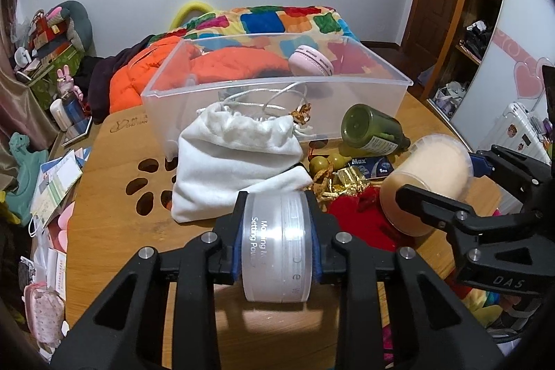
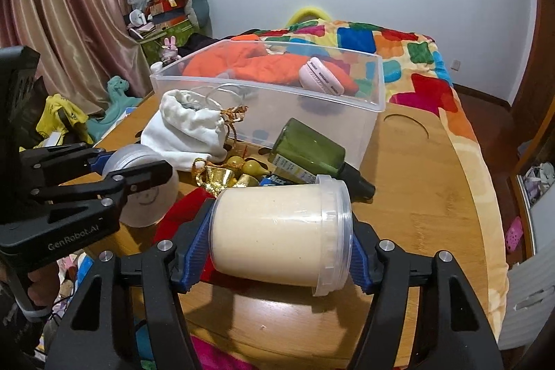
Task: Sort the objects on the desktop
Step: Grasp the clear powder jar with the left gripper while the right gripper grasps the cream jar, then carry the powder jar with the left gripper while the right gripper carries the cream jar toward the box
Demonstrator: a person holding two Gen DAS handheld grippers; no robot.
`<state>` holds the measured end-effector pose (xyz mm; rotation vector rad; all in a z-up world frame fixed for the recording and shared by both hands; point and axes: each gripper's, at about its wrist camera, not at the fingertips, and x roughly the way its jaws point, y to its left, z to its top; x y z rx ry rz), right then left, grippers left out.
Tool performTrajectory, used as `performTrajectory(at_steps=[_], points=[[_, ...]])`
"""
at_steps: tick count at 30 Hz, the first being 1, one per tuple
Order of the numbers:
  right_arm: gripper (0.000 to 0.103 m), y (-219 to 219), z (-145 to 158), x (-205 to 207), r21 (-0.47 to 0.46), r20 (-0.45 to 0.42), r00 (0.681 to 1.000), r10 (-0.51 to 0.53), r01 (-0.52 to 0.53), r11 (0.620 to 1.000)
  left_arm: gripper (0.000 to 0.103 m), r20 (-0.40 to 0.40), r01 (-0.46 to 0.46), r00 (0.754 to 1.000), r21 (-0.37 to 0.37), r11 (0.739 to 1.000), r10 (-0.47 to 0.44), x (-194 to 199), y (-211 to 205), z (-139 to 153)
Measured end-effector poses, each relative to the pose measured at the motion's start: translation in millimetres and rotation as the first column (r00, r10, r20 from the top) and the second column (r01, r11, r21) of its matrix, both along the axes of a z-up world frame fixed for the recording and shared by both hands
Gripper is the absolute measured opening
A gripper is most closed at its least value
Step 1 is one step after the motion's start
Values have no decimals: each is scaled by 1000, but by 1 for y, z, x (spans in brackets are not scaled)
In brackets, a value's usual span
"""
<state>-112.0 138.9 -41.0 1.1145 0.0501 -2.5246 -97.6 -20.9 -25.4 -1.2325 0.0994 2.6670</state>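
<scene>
Left claw (image 1: 277, 241) gripped a frosted powder jar (image 1: 277, 245), its label partly hidden; right claw (image 2: 274, 252) gripped a cream tub (image 2: 277, 231) above the bench (image 2: 416, 196).

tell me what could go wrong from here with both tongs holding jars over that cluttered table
1. The left tongs pinch the clear powder jar across smooth flat faces; it might slip out on the way to the clear bin.
2. The right tongs clamp the cream tub sideways, lid to base; squeezing could loosen the lid.
3. The two tongs sit close together, so moving both at once could make them collide or nudge the green bottle.
</scene>
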Motion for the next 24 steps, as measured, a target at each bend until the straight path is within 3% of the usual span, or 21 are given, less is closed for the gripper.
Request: performTrajectory(at_steps=[24], points=[[62,17,45,2,-10,-49,999,20,-21,1000,29,11,-7,1000,-3,1000,7,-3,-8,26]])
